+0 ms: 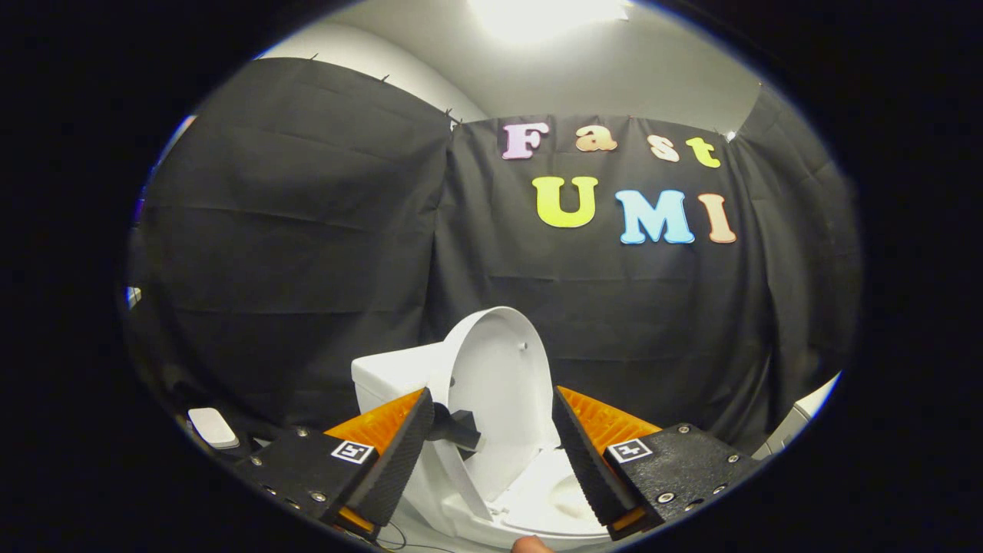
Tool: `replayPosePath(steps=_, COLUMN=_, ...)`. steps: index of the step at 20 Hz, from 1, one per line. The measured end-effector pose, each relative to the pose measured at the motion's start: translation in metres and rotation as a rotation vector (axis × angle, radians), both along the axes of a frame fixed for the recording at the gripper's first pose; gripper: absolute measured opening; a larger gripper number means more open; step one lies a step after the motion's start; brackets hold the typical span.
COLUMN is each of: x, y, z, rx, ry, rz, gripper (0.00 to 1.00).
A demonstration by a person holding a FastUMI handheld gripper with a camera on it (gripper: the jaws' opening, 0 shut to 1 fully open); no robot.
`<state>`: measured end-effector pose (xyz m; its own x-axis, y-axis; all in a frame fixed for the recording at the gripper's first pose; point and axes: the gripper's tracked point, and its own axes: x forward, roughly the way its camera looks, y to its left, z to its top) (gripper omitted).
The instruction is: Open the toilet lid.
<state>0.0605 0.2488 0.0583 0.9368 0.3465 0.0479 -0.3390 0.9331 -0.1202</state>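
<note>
A white toilet (384, 380) stands just ahead of my fingers, against the black cloth wall. Its lid (499, 376) is raised, standing nearly upright and leaning back toward the tank, inner face turned toward me. The seat and bowl rim (549, 495) lie exposed below it, between my fingers. My gripper (491, 430) is open, with the fingers spread wide on either side of the raised lid and nothing pressed between them. A small dark part (459, 430) juts from the left finger toward the lid's edge.
Black cloth walls close the booth behind and to both sides of the toilet. A small white flat object (213, 427) lies low beyond the left finger. A pale edge of some fixture (799, 418) shows past the right finger. A fingertip (530, 544) shows below the bowl.
</note>
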Motion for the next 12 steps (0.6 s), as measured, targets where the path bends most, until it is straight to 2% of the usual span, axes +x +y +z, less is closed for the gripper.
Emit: replayPosePath(steps=12, x=-0.037, y=-0.102, z=0.05, rx=0.092, ry=-0.022, rz=-0.054, gripper=0.95)
